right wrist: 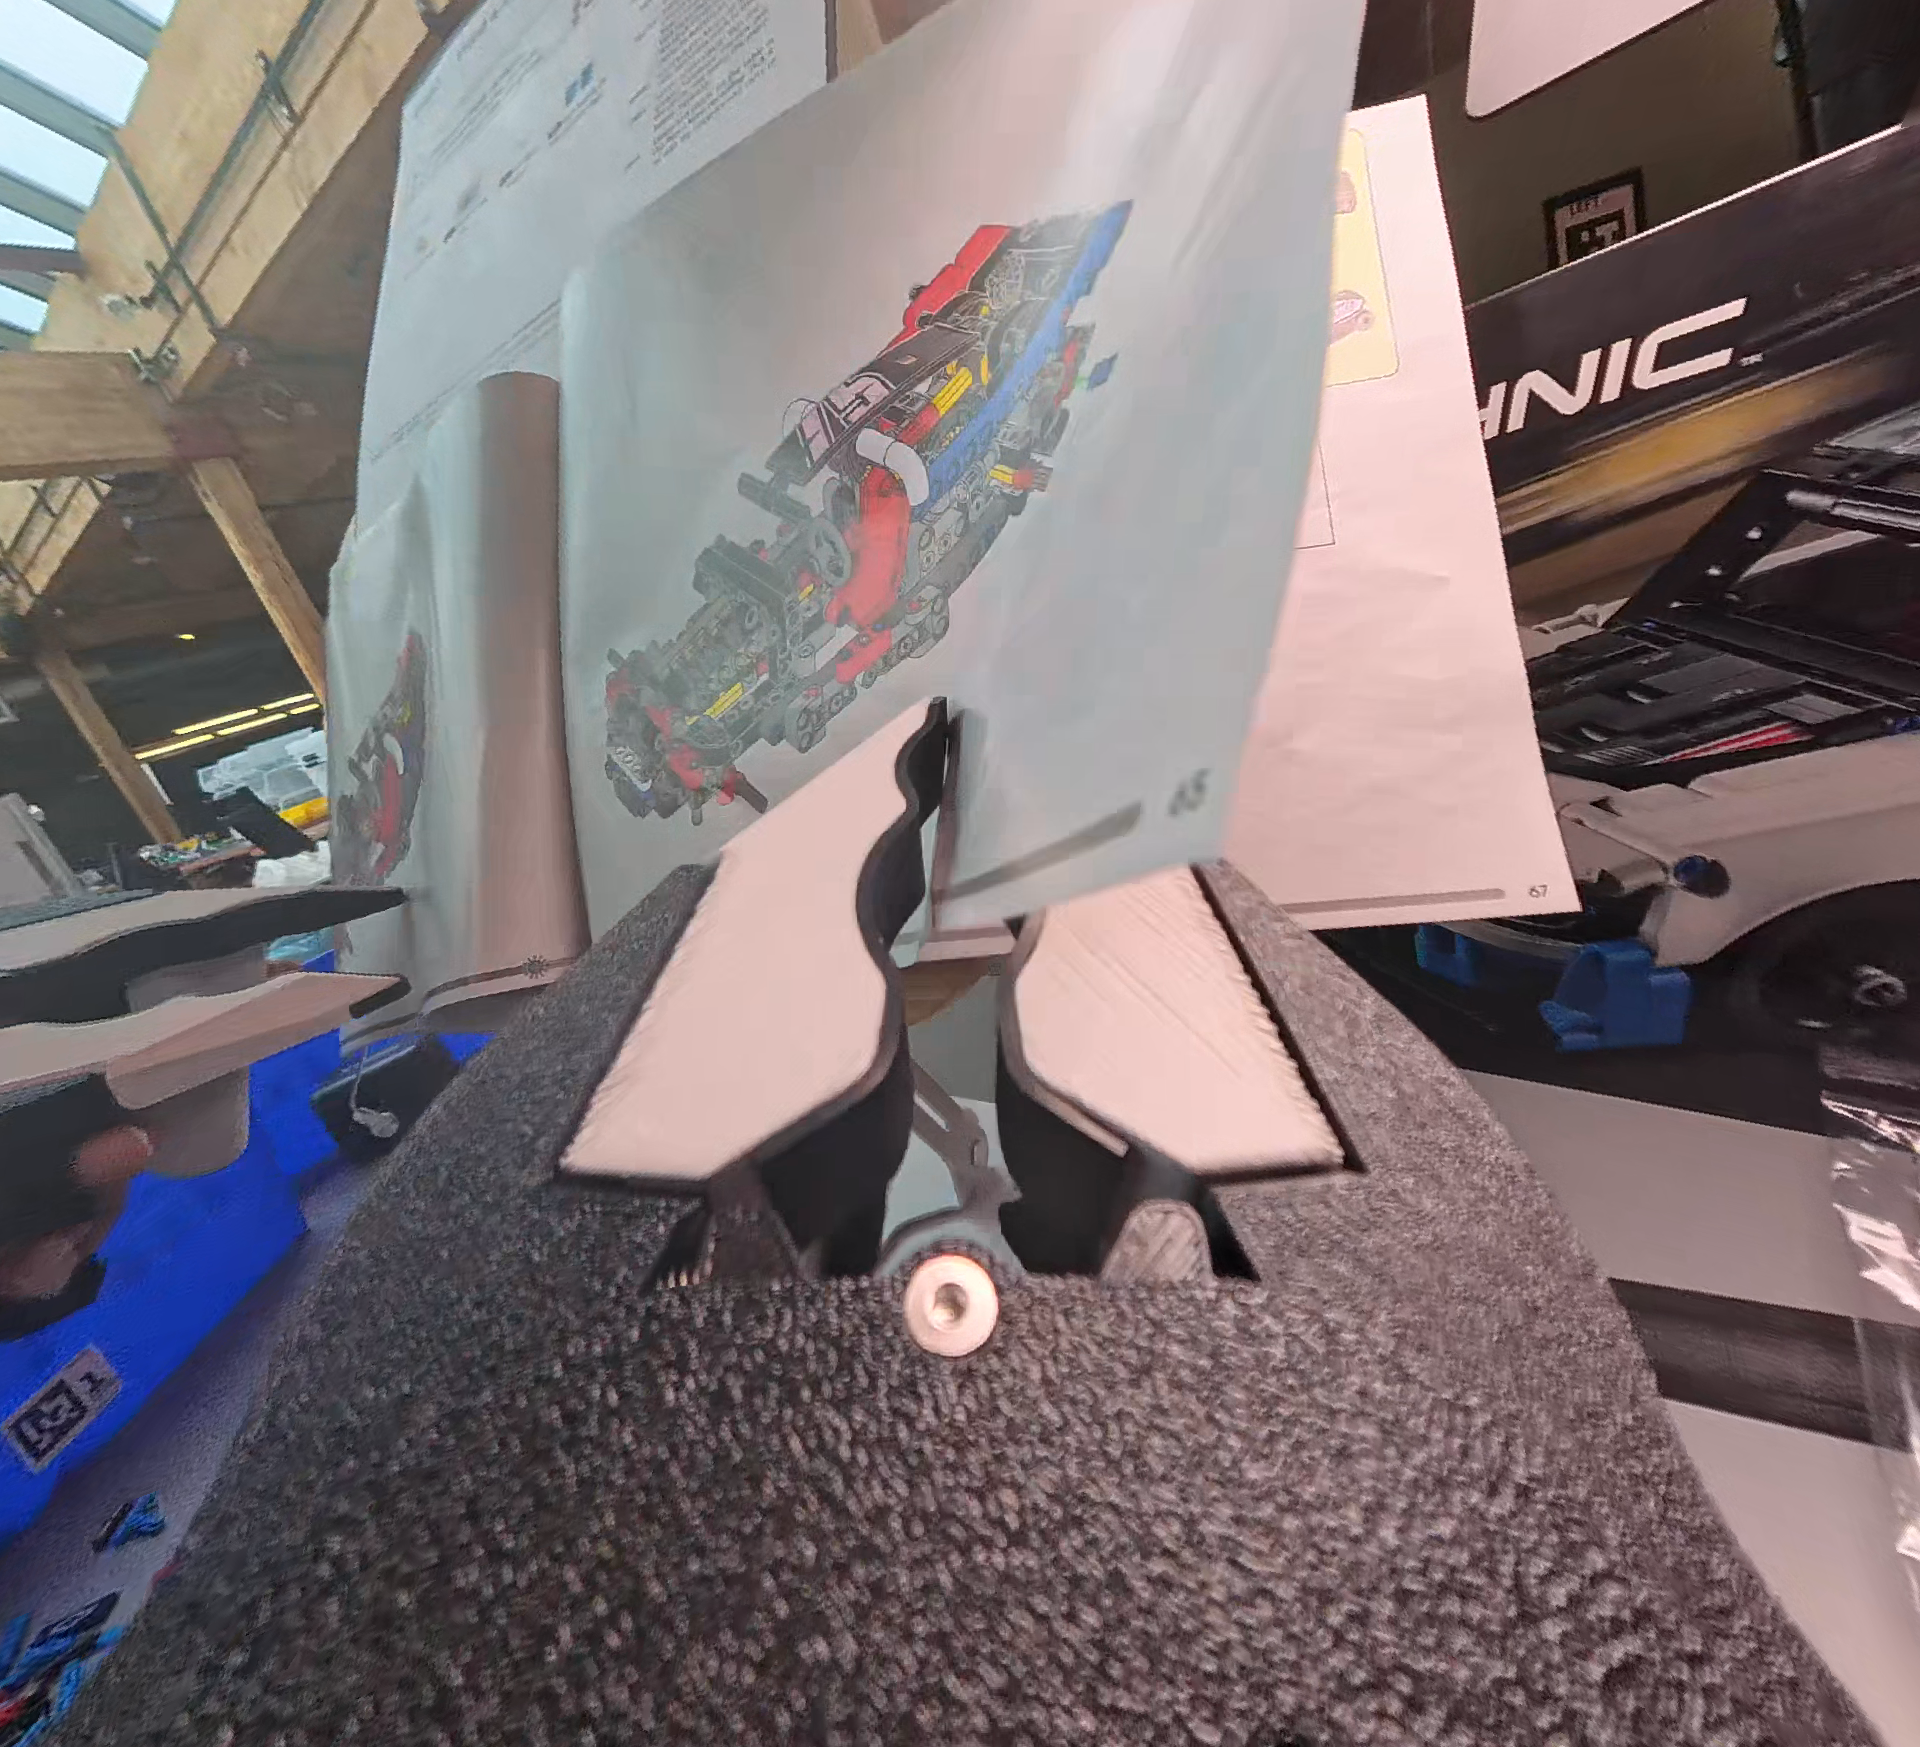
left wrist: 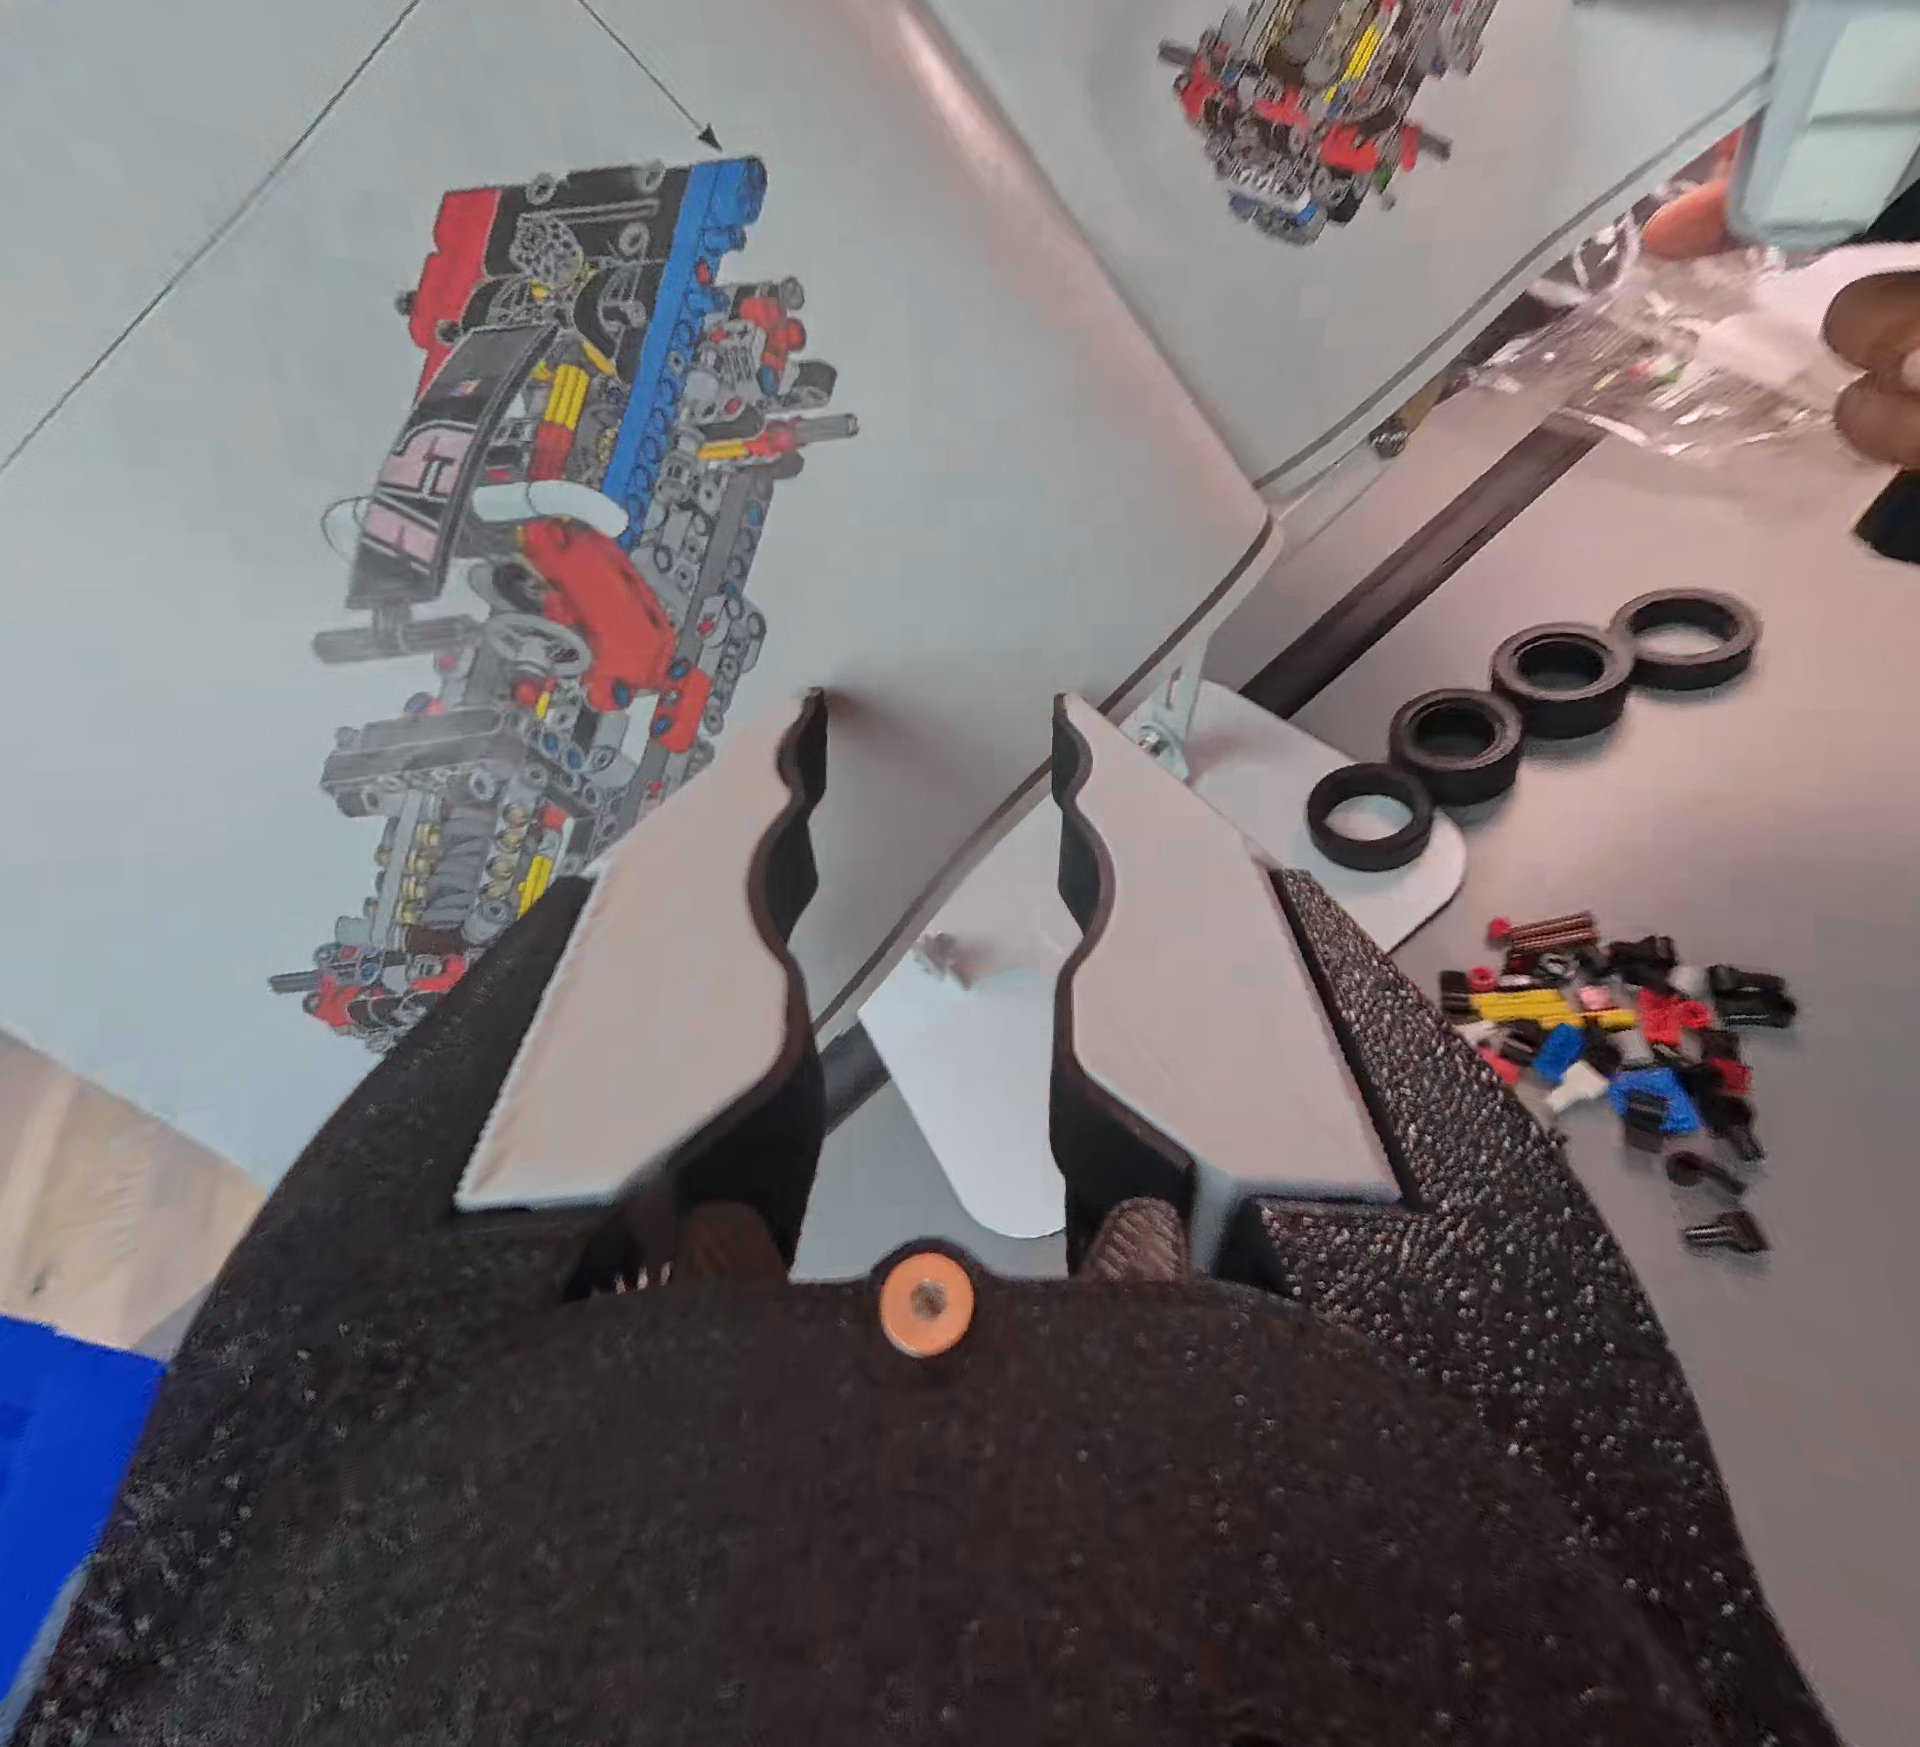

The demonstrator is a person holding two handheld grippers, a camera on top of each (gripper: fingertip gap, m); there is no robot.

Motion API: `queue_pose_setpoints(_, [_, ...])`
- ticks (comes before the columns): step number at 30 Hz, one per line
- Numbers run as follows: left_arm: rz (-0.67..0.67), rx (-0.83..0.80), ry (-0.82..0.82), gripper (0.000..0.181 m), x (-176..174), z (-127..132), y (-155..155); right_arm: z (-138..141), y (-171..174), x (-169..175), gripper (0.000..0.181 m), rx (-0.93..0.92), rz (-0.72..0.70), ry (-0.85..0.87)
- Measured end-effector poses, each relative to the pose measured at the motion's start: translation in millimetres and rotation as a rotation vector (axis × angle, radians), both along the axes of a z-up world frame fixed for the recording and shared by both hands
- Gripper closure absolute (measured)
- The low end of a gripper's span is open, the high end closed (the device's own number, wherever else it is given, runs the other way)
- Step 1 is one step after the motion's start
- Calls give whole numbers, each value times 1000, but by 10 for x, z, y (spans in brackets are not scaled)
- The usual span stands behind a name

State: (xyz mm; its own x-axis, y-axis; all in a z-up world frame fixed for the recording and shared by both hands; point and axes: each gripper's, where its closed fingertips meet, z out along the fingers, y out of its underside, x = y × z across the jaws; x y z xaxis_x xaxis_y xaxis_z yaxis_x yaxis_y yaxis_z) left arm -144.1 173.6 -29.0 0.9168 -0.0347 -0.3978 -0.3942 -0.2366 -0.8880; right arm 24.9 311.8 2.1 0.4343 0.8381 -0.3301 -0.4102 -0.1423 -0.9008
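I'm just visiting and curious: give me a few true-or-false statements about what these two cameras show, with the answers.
1. The right gripper pinches a booklet page. True.
2. The left gripper holds a black ring. False: its fingers are open and empty.
3. Four black rings lie in a row on the table. True.
4. The small plastic pieces are all green. False: mostly red, blue, yellow and black.

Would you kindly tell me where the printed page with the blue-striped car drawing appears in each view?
Left wrist view: page fills upper left, ahead of the open left gripper.
Right wrist view: page centre, lower edge in the right gripper.
Shared landmark: the drawing's blue stripe.
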Motion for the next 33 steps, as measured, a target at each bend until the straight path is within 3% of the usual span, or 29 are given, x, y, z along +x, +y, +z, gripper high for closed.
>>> queue_pose_setpoints(1, [15,-3,33,142,-59,-26,4,-10,29,-11,179,2,0,-13])
queue_pose_setpoints(7, [33,38,131,160,-165,-2,16,-102,101,-33,178,2,11,-70])
queue_pose_setpoints(12, [17,58,59,160,-162,7,25,-158,117,9,177,-7,12,-69])
queue_pose_setpoints(25, [41,77,128,169,-283,45,33,-325,285,83,177,-58,-4,-120])
queue_pose_setpoints(33, [52,83,209,166,-399,92,41,-419,318,88,177,-93,-8,-142])
